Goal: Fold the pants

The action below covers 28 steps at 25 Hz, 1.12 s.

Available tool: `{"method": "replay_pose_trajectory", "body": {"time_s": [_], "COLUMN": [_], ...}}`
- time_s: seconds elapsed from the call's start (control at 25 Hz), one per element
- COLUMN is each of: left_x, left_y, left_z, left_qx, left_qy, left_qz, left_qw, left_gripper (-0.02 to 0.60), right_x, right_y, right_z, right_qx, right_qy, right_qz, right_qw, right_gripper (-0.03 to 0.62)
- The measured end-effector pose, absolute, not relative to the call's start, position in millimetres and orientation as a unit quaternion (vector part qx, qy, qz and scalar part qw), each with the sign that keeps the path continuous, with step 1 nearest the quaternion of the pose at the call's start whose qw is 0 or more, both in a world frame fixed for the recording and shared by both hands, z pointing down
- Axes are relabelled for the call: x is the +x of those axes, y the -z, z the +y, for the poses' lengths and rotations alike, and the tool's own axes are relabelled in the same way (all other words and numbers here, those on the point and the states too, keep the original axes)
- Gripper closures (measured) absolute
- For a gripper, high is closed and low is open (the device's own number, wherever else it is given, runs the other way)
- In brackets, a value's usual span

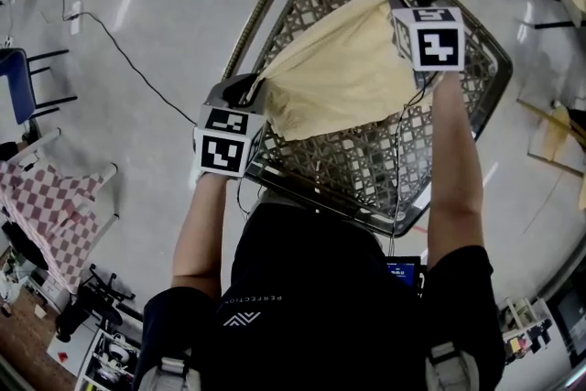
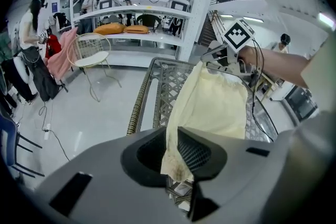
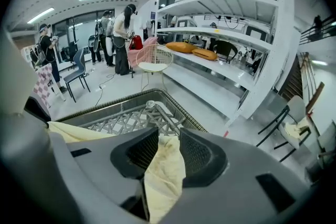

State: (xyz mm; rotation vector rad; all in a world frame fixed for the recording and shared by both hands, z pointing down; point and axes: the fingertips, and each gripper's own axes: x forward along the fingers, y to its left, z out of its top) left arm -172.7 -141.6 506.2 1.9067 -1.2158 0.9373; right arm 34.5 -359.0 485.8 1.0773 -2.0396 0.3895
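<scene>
Left gripper point(image 2: 172, 147): the fingers point(image 2: 195, 153) stand close together and pinch one edge of the pale yellow pants point(image 1: 339, 73). Right gripper point(image 3: 169, 149): the fingers point(image 3: 198, 153) stand clearly apart, and a bunched fold of the same pants lies between them. This hold looks slack rather than clamped.

From the left fingers the cloth spans across to the right fingers and sags below both, above the woven lattice seat point(image 1: 366, 165). The seat lies directly beneath the fingers, and bare floor surrounds it.

Hazards from this state:
- The fold may slide out of the right fingers, because they are spread. The pants would then hang from the left fingers alone and the fold line would be lost.
- Dragging the sagging cloth across the lattice may snag it.
- Cloth released near the rim may slide to the floor.
</scene>
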Motion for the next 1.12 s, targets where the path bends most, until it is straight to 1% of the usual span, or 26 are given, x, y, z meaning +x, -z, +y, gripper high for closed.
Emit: {"method": "replay_pose_trajectory", "body": {"time_s": [0.16,0.24,0.52,0.6,0.64,0.72,0.76,1.12], "left_x": [-176,-177,-183,-182,-182,-179,-177,-165], "left_y": [-502,-501,-496,-492,-490,-484,-479,-445], "left_z": [-143,-141,-132,-131,-131,-131,-132,-127], "left_qx": [0.731,0.729,0.724,0.726,0.728,0.732,0.735,0.747], "left_qy": [-0.36,-0.365,-0.366,-0.363,-0.36,-0.353,-0.348,-0.321], "left_qz": [-0.473,-0.474,-0.486,-0.488,-0.49,-0.493,-0.494,-0.511], "left_qw": [0.335,0.333,0.325,0.321,0.318,0.311,0.307,0.279], "left_gripper": [0.497,0.499,0.512,0.519,0.526,0.551,0.555,0.565], "right_x": [35,35,51,53,53,56,59,73], "right_y": [-471,-468,-446,-441,-440,-439,-437,-427], "right_z": [-359,-358,-360,-355,-350,-339,-334,-270], "right_qx": [0.435,0.433,0.47,0.469,0.466,0.461,0.46,0.447], "right_qy": [-0.145,-0.15,-0.19,-0.192,-0.192,-0.192,-0.193,-0.212], "right_qz": [-0.812,-0.815,-0.808,-0.809,-0.809,-0.808,-0.807,-0.809], "right_qw": [0.362,0.354,0.299,0.298,0.302,0.312,0.315,0.316], "right_gripper": [0.461,0.446,0.446,0.449,0.468,0.528,0.54,0.551]}}
